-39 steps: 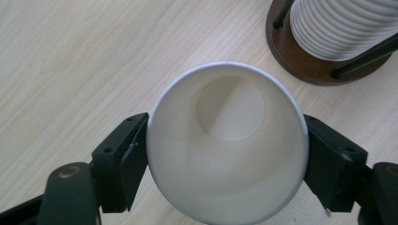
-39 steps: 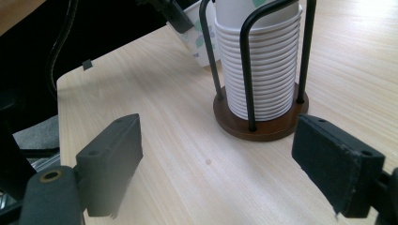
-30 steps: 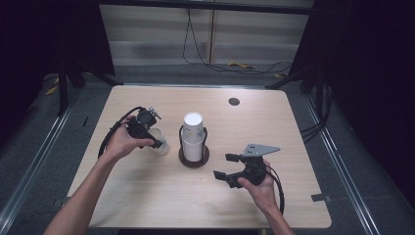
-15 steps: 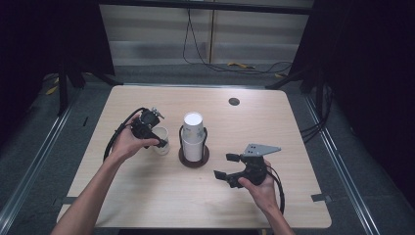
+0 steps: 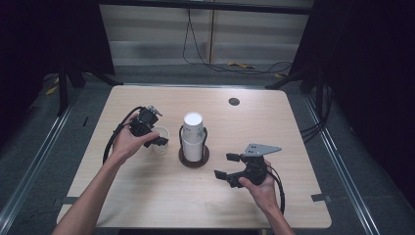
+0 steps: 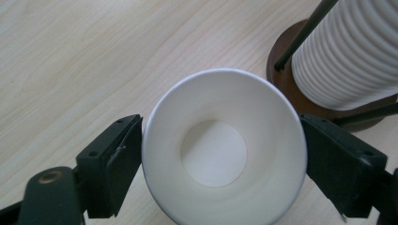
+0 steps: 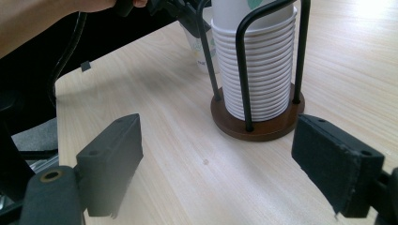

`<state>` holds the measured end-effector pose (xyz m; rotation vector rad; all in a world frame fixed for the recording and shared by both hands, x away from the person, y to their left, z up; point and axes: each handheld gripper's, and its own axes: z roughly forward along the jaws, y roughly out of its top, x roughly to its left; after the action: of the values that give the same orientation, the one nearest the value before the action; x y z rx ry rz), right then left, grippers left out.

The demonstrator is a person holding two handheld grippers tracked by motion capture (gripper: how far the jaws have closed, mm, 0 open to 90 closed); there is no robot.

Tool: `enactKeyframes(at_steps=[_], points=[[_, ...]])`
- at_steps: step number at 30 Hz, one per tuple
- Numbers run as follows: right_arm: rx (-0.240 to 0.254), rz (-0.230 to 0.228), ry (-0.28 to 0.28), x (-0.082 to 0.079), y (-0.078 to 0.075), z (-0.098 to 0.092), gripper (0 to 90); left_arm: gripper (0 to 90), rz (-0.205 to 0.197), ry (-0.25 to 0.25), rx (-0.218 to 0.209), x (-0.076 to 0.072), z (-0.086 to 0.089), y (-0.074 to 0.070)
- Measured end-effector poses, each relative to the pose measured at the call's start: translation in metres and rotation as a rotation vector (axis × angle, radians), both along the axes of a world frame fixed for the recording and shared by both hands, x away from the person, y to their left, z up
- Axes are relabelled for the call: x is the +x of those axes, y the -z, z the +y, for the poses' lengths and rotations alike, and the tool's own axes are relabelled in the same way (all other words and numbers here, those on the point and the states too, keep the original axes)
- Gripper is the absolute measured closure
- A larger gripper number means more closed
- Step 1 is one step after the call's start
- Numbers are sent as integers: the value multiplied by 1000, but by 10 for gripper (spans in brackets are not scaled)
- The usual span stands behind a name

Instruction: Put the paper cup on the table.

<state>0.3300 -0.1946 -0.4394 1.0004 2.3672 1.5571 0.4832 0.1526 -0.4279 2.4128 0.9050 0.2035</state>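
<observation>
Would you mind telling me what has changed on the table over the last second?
Very little. The left gripper has shifted slightly with the single paper cup, which sits between its jaws beside the stack; whether it is clamped is unclear. The right gripper stays open and in place, and the cup stack in its holder has not moved.

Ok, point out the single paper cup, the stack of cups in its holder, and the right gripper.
single paper cup (image 6: 213,157), left gripper view, inner bottom of the cup.
stack of cups (image 7: 260,70), right gripper view, ribbed rims of the stack.
right gripper (image 5: 229,165), high view, midway between its open fingertips.
</observation>
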Motion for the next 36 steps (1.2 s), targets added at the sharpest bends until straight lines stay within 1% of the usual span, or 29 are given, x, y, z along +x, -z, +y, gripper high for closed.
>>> enactKeyframes(at_steps=[2, 5, 6, 8, 11, 12, 14, 15, 16, 17, 19, 20, 22, 24, 25, 27, 30, 33, 36], points=[[-1, 0, -1, 0, 0, 0, 163, 164, -3, 9, -17, -1, 2, 0], [-3, 1, -3, 0, 0, 1, 163, 164, -15, 4, -31, -1, 4, 1], [-3, 1, -4, 0, 0, 1, 163, 164, -14, 1, -39, -2, 4, 1], [-2, 1, -4, 0, 0, 1, 163, 164, -27, 5, -57, -3, 6, -1], [-2, 1, -3, 0, 0, 1, 163, 163, -54, -8, -98, -4, 9, -5], [-3, 2, -3, 0, 1, 1, 163, 163, -56, -9, -117, -4, 10, -6], [-2, 2, -3, 0, 1, 1, 163, 163, -34, -5, -151, -3, 12, -6], [-3, 2, -2, 0, 0, 1, 163, 167, -40, -12, -144, -3, 13, -7], [-2, 2, -2, 0, 0, 1, 163, 173, -62, -25, -133, -4, 14, -7], [-3, 1, -2, 0, 0, 1, 163, 172, -72, -38, -132, -5, 15, -7], [0, 1, 1, 0, 0, 0, 163, 173, -65, -30, -146, -6, 16, -7], [0, 1, 1, 0, 0, 0, 163, 173, -74, -29, -155, -7, 17, -8], [-2, 0, 1, 0, 0, 0, 163, 173, -93, -43, -155, -11, 16, -9], [-1, 3, 1, 0, 1, 0, 163, 173, -120, -24, -147, -14, 16, -11], [-2, 4, 1, 0, 1, 0, 163, 173, -136, -18, -155, -17, 16, -12], [-2, 3, 1, 0, 1, 0, 163, 173, -145, -22, -172, -20, 16, -12], [-4, 4, 2, 0, 1, 0, 163, 173, -165, -20, -172, -23, 18, -13], [-5, 4, 3, 0, 1, 0, 163, 173, -169, -22, -208, -27, 21, -16], [-5, 4, 4, 0, 1, 0, 163, 180, -168, -20, -222, -32, 22, -17]])
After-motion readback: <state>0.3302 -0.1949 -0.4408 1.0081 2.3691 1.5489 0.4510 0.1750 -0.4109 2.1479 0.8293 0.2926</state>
